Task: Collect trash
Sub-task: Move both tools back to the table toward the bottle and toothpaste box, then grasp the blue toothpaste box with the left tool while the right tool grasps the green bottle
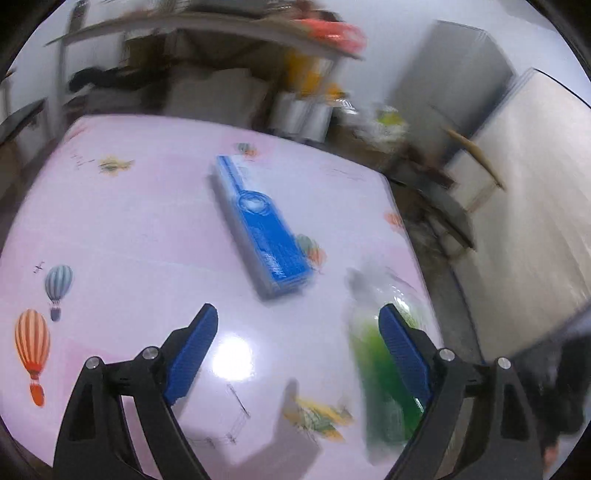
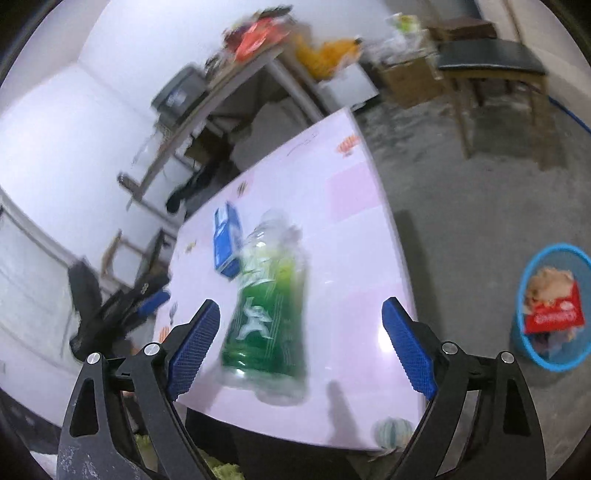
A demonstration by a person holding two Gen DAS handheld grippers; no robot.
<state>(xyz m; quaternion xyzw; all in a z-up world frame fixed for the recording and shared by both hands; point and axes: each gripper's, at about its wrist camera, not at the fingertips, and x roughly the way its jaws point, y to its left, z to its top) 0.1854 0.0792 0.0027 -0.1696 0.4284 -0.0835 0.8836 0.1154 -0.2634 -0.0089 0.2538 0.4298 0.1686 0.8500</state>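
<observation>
A clear plastic bottle with a green label (image 2: 266,306) lies on the pink table (image 2: 354,229), blurred, in line with the gap of my right gripper (image 2: 301,343). That gripper is open and its pads touch nothing. A blue carton (image 2: 225,243) lies just beyond the bottle. In the left wrist view the blue carton (image 1: 258,221) lies mid-table ahead of my left gripper (image 1: 299,347), which is open and empty. The green bottle (image 1: 373,373) lies by the table's right edge, partly behind the right finger. The left gripper (image 2: 140,299) also shows at the table's left side.
A blue mesh bin (image 2: 528,354) holding a red packet and other rubbish stands on the floor right of the table. A dark chair (image 2: 491,62) and a cardboard box (image 2: 410,81) stand beyond. A cluttered shelf (image 1: 221,29) and grey cabinet (image 1: 443,81) sit behind the table.
</observation>
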